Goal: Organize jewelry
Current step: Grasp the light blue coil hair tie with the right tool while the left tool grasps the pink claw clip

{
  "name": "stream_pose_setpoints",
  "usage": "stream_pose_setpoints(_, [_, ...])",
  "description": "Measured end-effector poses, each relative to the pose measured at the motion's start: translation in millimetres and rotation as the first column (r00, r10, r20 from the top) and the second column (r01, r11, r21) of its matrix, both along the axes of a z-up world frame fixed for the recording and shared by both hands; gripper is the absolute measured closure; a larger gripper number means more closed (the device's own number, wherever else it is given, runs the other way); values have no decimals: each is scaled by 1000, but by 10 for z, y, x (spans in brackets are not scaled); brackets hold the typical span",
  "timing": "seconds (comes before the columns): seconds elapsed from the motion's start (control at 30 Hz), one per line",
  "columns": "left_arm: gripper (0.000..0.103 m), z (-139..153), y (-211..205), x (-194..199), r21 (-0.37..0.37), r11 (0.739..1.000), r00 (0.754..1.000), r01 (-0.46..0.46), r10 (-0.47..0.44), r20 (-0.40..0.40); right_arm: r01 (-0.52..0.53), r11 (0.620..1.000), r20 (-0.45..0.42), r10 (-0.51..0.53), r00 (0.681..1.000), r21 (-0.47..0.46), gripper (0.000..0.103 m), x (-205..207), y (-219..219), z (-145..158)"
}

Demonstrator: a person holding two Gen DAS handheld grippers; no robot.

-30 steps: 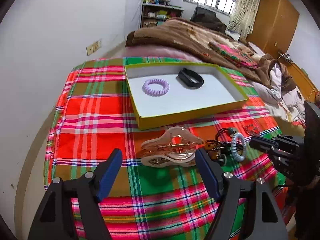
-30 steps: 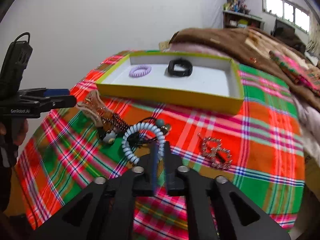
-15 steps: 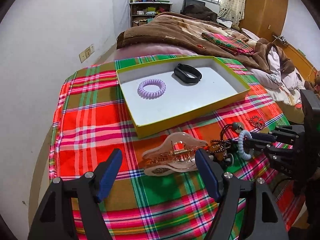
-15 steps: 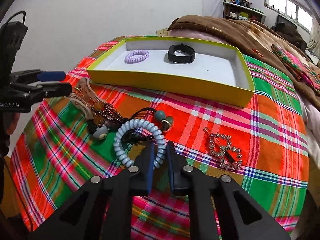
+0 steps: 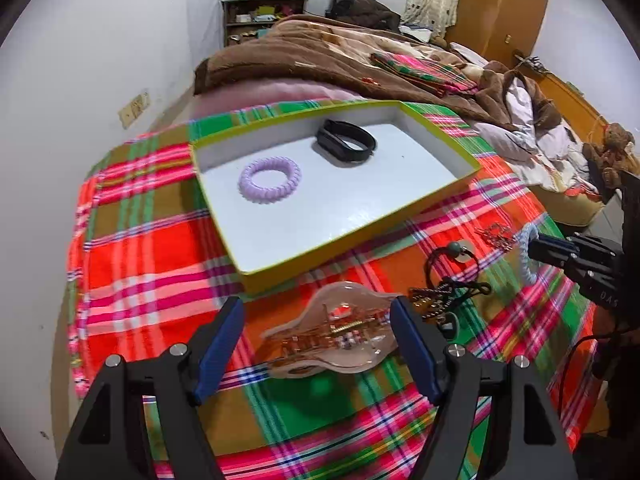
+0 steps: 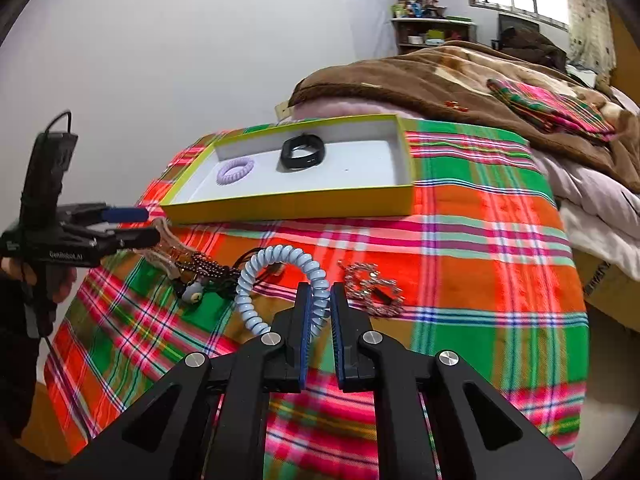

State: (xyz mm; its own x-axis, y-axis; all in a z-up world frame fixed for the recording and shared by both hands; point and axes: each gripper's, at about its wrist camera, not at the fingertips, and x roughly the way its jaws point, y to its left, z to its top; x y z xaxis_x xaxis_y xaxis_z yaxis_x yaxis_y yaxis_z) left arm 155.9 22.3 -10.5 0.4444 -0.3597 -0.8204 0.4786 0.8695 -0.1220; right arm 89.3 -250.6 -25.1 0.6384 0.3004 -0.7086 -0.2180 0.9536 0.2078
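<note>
Right gripper (image 6: 318, 300) clamped narrow on one side of a pale blue coil hair tie (image 6: 276, 276), the rest of the loop arching up and left of the pads, seemingly lifted clear of the plaid cloth (image 6: 480, 240), though hard to judge from this angle. Left gripper (image 5: 318, 340) spread wide, nothing pinched, straddling a clear hair claw (image 5: 332, 336) lying on the cloth between the blue pads (image 5: 220, 348). Just right of the claw, a tangle of dark beads (image 5: 434, 300) and a black cord with a green bead (image 5: 454, 248). Sparkly clip (image 6: 372, 284) flat on the cloth, just right of the held tie. Farther back, a yellow-edged box (image 5: 360, 240) with a white floor, holding a lilac coil hair tie (image 5: 269, 180) at left and a black wristband (image 5: 346, 146) beside it, apart.
</note>
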Motion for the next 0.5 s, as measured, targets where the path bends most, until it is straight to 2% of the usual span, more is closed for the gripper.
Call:
stream_pose_setpoints(0.07, [27, -39, -27, -41, -10, 1000, 999, 17, -18, -28, 9, 1000, 0, -9, 1000, 5, 93, -15, -31, 4])
stream_pose_setpoints(0.3, [27, -14, -183, -364, -2, 995, 995, 99, -99, -31, 20, 1000, -6, -20, 1000, 21, 93, -32, -86, -37])
stream_pose_setpoints(0.4, [27, -41, -285, -455, 33, 990, 990, 137, -136, -25, 21, 999, -4, -21, 1000, 28, 93, -41, -100, -37])
stream_pose_setpoints(0.5, [27, -91, -327, -392, 72, 991, 993, 114, -113, -15, 13, 999, -3, -13, 1000, 29, 93, -50, -79, -39])
